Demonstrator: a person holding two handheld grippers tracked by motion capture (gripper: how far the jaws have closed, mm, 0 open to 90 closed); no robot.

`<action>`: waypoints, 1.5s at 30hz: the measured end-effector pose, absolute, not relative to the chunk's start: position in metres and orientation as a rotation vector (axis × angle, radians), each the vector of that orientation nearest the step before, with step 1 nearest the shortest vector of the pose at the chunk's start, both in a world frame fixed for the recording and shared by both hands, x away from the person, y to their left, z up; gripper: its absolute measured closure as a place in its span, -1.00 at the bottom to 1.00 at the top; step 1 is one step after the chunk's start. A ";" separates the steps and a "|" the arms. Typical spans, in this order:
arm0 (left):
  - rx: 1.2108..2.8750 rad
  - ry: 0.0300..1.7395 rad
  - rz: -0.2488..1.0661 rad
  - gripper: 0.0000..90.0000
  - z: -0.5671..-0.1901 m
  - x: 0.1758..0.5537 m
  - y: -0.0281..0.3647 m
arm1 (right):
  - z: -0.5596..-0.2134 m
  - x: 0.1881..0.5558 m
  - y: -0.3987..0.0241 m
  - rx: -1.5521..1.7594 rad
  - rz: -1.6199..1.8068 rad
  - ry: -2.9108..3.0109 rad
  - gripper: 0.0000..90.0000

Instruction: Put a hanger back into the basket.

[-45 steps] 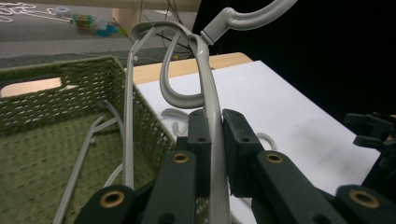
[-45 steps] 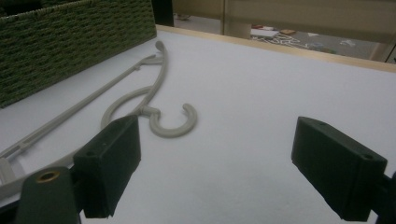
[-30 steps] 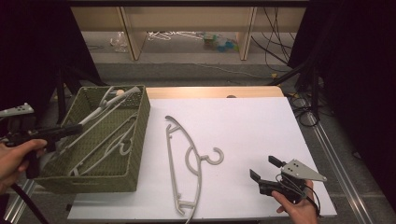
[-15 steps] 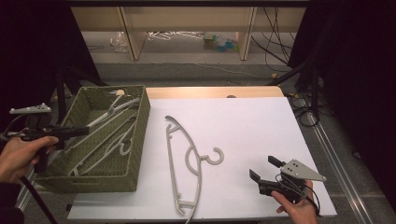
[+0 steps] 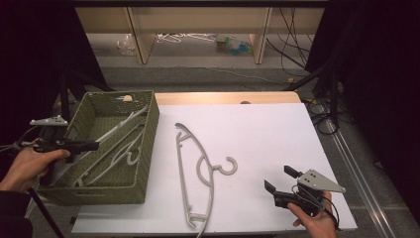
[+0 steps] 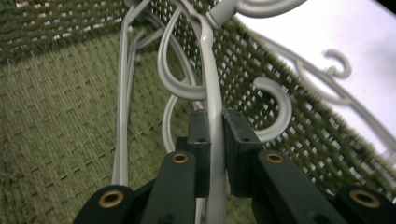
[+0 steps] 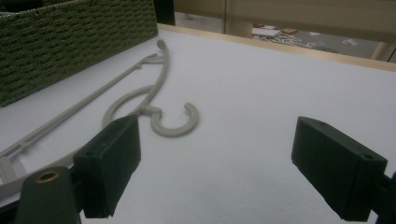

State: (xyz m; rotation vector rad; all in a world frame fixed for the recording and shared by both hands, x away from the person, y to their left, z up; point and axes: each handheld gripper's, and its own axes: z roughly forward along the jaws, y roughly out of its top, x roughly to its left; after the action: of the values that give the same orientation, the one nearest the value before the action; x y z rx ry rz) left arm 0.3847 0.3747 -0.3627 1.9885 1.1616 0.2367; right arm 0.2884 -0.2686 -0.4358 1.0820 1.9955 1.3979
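Left gripper (image 6: 214, 140) being held over green woven basket (image 5: 143, 163), jaws clamped on grey hanger (image 6: 212, 93) inside it. Second hanger (image 5: 198, 168) lying flat on white table (image 5: 267, 134), beside basket. Right gripper (image 5: 282, 181) being held low near table's front edge, jaws spread wide, gripping nothing.

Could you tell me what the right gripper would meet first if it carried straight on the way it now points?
Probably the grey hanger on the white table. The right gripper, jaws open, points toward its hook, slightly left of centre. Depth is unclear, so it might pass just above.
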 end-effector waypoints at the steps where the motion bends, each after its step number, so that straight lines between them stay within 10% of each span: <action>1: 1.988 1.162 0.237 0.80 -0.363 0.385 0.375 | -0.436 0.288 -0.269 1.082 1.398 1.995 -0.63; 26: 2.117 1.208 0.222 0.65 -0.375 0.378 0.375 | -0.436 0.288 -0.268 1.084 1.395 1.999 -0.63; 45: 1.883 1.114 0.265 -0.13 -0.352 0.359 0.329 | -0.436 0.288 -0.269 1.083 1.394 1.998 -0.63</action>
State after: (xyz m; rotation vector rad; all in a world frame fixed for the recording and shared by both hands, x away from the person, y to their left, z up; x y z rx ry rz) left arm 0.3591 0.3291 -0.3518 1.8827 1.1140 0.2646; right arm 0.2885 -0.2686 -0.4359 1.0827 1.9977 1.3944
